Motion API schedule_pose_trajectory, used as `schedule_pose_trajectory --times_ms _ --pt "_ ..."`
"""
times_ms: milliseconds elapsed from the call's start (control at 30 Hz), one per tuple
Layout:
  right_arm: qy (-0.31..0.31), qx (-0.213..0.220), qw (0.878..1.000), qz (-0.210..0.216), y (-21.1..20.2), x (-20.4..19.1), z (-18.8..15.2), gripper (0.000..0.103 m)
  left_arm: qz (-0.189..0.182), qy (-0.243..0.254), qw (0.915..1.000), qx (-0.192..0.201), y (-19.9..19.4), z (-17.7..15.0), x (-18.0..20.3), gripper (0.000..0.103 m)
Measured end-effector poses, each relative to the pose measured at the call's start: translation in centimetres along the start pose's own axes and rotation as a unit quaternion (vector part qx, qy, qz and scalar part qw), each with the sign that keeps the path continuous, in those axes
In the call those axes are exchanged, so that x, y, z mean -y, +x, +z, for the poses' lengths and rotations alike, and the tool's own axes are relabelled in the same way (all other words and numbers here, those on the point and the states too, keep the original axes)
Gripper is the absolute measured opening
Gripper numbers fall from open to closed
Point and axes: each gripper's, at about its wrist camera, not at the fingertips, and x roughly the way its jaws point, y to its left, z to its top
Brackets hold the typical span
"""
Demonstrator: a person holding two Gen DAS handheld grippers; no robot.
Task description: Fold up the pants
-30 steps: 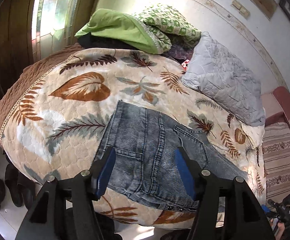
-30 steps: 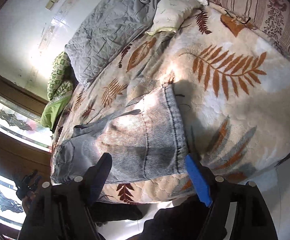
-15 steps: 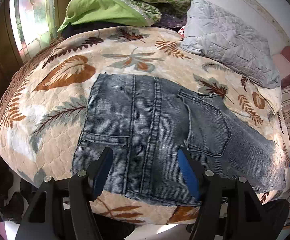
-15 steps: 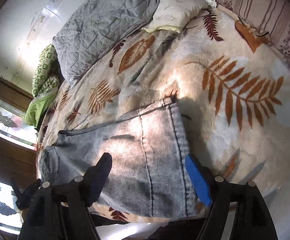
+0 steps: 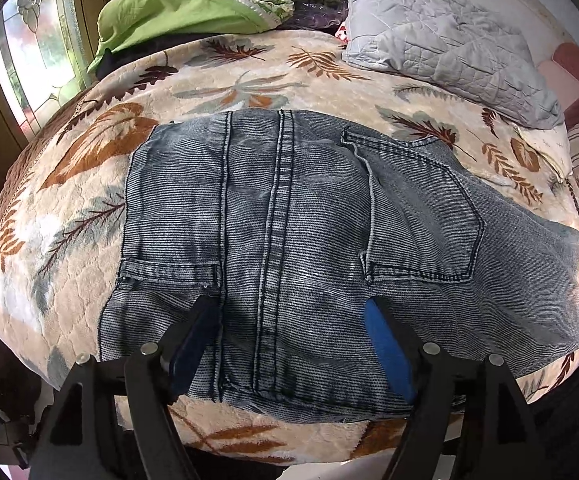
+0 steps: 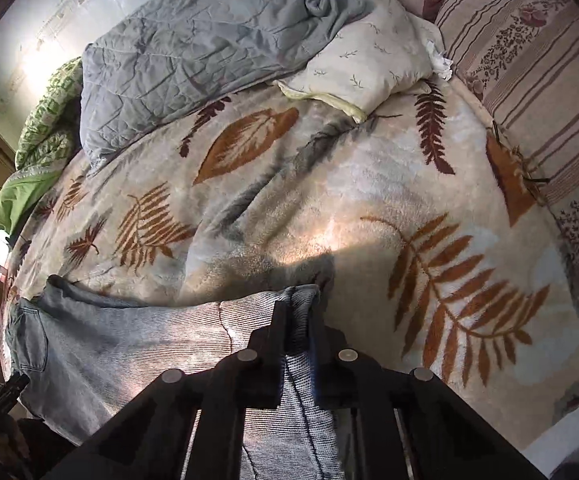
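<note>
Pants point(image 5: 309, 240) of grey-blue washed denim lay flat, seat side up, along the near edge of a bed covered by a leaf-print blanket point(image 5: 249, 80), the waist toward the window end and the legs running off toward the striped cushion point(image 6: 529, 80). The right gripper point(image 6: 299, 320) was clamped shut on the hem end of the legs, cloth bunched between its jaws. The left gripper point(image 5: 293, 344) hovered over the seat, beside a back pocket point(image 5: 421, 216), its blue-padded jaws spread wide, having just been opening, with denim under them but nothing pinched. The fabric looked thick and moderately heavy yet limp: likely to drape and sag when lifted, unlikely to slip from rubber pads. The waistband and the hems, with their doubled, stitched layers, seemed the firmest places to take hold. No brand, label or readable writing showed on the pants or bedding.
</note>
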Motion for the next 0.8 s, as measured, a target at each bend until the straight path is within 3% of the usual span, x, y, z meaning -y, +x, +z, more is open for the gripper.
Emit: schedule_pose_trajectory --times_ms 100,133,200,233,267,333,367,400,467,500,533,600,633,667,767,800 --pt "-0.01 -0.032 0.999 -0.02 3.1 0.0 -1.1 0.011 -0.013 -0.017 0.9996 0.017 -1.6 0.4 0.5 0.077" --pt "-0.003 -0.058 0.998 -0.022 4.2 0.4 -1.5 0.016 -0.034 -0.021 0.9988 0.03 -2.5 0.5 0.7 0.077" --pt "0.01 -0.048 0.998 -0.027 3.9 0.9 -2.2 0.031 -0.06 -0.012 0.9965 0.057 -4.0 0.7 1.6 0.078" --pt "0.009 -0.037 0.999 -0.032 3.1 0.8 -2.2 0.05 -0.055 0.002 0.9963 0.066 -4.3 0.8 2.2 0.08" --pt "0.008 -0.019 0.999 -0.032 1.9 0.6 -2.2 0.06 -0.039 0.02 0.997 0.064 -3.8 0.7 2.9 0.082" --pt "0.005 0.02 0.999 -0.026 -1.1 -0.3 -2.1 0.06 0.013 0.051 0.9986 0.001 -0.4 0.2 3.6 0.083" --pt "0.005 0.031 0.999 -0.006 -2.5 -0.9 -2.2 0.06 0.025 0.057 0.9976 -0.03 1.4 -0.3 3.4 0.083" --pt "0.007 0.038 0.999 0.027 -3.7 -1.5 -2.5 0.061 0.026 0.063 0.9975 -0.021 1.8 -0.6 3.5 0.083" --pt "0.008 0.022 0.994 0.105 -4.3 -2.5 -3.4 0.073 0.031 0.067 0.9973 -0.002 0.7 -0.4 3.9 0.083" --pt "0.0 -0.013 0.992 0.123 -3.3 -3.5 -4.0 0.074 0.018 0.059 0.9981 0.008 -0.1 0.0 3.9 0.083" --pt "-0.014 -0.053 0.992 0.111 -1.7 -4.0 -4.7 0.074 0.006 0.049 0.9985 0.023 -1.0 0.4 3.8 0.083" --pt "-0.05 -0.102 0.993 0.027 1.1 -4.9 -6.1 0.067 -0.013 0.035 0.9975 0.06 -2.7 1.3 3.4 0.083" --pt "-0.057 -0.105 0.993 0.01 1.5 -5.3 -6.2 0.051 -0.011 0.03 0.997 0.071 -3.0 1.6 3.1 0.083" --pt "-0.06 -0.098 0.993 0.023 1.2 -6.0 -5.9 0.045 0.002 0.026 0.9971 0.071 -2.7 1.7 2.7 0.085" --pt "-0.108 -0.031 0.993 0.041 -1.6 -10.7 -3.9 0.045 0.051 0.022 0.9984 -0.002 2.0 0.9 1.3 0.091" --pt "-0.127 -0.014 0.99 0.063 -2.3 -13.0 -3.1 0.045 0.055 0.018 0.9982 0.019 2.4 0.3 0.9 0.097"
